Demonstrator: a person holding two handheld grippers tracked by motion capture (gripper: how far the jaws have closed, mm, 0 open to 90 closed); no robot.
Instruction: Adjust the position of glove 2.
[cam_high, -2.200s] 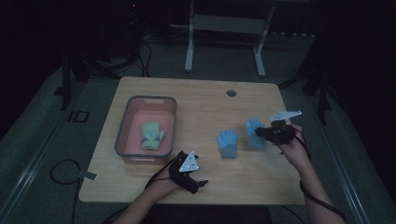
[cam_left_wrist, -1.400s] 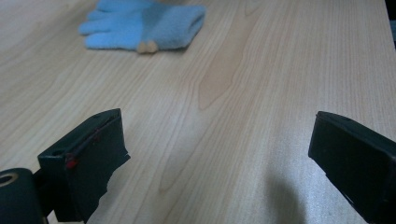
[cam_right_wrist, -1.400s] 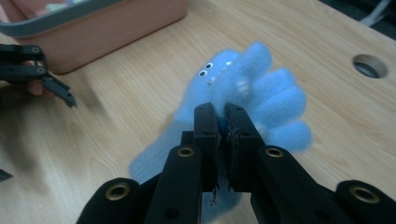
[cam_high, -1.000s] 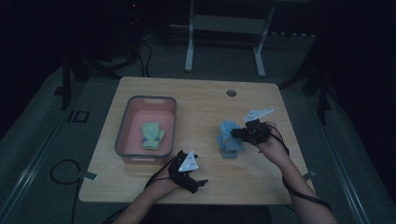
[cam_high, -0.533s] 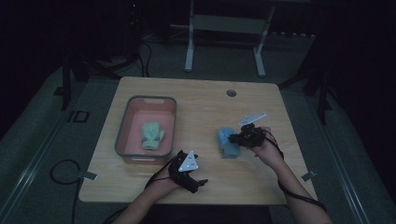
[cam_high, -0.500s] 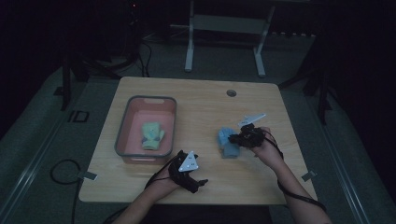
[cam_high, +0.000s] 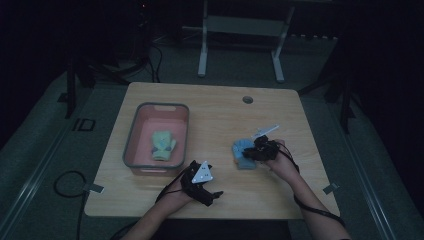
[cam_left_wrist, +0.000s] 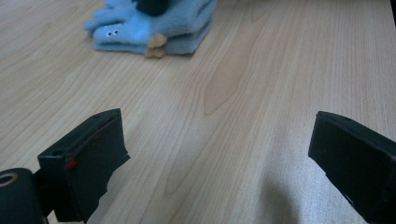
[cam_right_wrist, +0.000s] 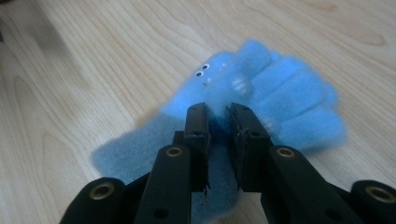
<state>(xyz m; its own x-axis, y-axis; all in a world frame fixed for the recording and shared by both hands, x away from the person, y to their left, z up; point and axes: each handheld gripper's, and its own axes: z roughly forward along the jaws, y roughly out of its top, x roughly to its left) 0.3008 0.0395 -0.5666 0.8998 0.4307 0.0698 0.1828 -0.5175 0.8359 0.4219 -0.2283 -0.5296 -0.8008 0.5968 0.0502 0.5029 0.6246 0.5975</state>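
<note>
At the near edge of the wooden bench (cam_high: 215, 125), the left tongs (cam_high: 204, 187) rest in the person's left hand (cam_high: 176, 196), jaws spread wide apart with nothing between them — bare wood grain shows in the gap in the left gripper view; a grey three-cornered plate sits on top, and a cable trails back along the forearm; farther in and to the person's right, the right tongs (cam_right_wrist: 218, 122) are clamped on a blue fleece glove (cam_right_wrist: 261, 98), the two black jaws drawn nearly together with a fold of the fabric pinched between them at the cuff end; the glove bears two small googly eyes near its fingers and lies on the bench right of centre, just in front of the right hand (cam_high: 281, 162); from the left gripper view the blue fabric looks stacked in two layers, with a small tan patch at its edge — whether that is one glove folded or two cannot be told; well apart to the left, a grey-rimmed pink tray (cam_high: 134, 142) holds a pale green glove (cam_high: 162, 144) lying flat inside it; beyond that, a round hole (cam_high: 247, 99) near the bench's far edge; a pale metal stand (cam_high: 239, 30) stands on the dim floor behind.
</note>
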